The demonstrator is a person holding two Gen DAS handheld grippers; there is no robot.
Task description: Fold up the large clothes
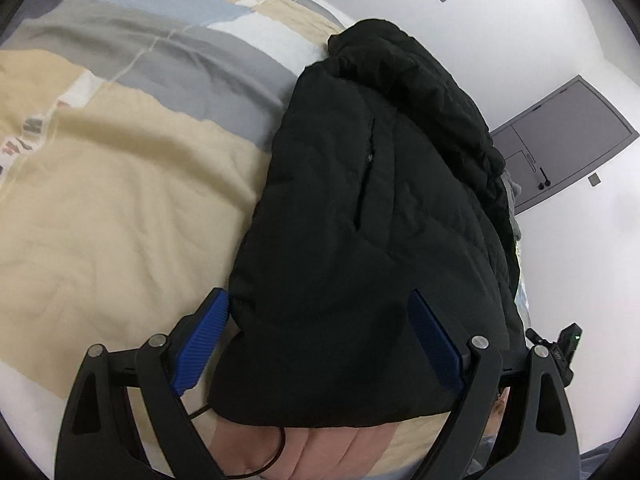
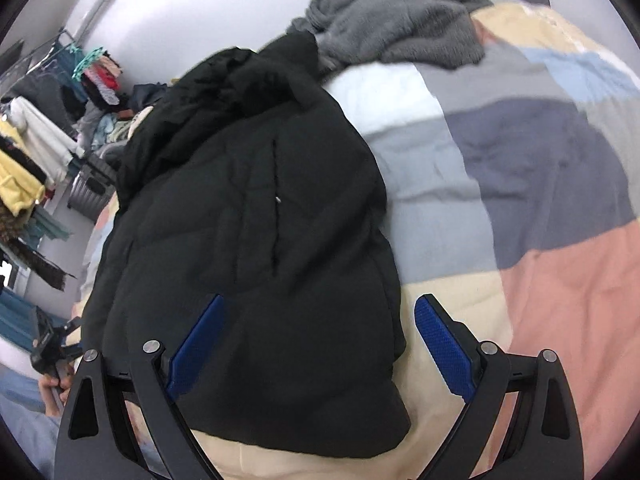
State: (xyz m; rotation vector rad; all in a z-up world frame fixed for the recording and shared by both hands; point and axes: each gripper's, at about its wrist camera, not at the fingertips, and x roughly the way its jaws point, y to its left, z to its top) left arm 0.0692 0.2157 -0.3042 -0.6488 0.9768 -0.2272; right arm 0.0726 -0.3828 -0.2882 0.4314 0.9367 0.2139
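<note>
A black padded jacket (image 1: 372, 216) lies folded lengthwise on a patchwork quilt (image 1: 120, 208), its hem toward me. My left gripper (image 1: 320, 300) is open just above the jacket's hem end, holding nothing. In the right wrist view the same jacket (image 2: 248, 240) lies on the quilt (image 2: 540, 240). My right gripper (image 2: 320, 304) is open above the jacket's near right edge, holding nothing. The jacket's pocket zip runs down its middle.
A grey fleece garment (image 2: 400, 24) lies crumpled on the bed beyond the jacket. A clothes rack (image 2: 36, 152) with hanging clothes and a suitcase stand at the left. A grey door (image 1: 568, 136) and white wall are at the right. A thin black cord (image 1: 264, 468) lies near the hem.
</note>
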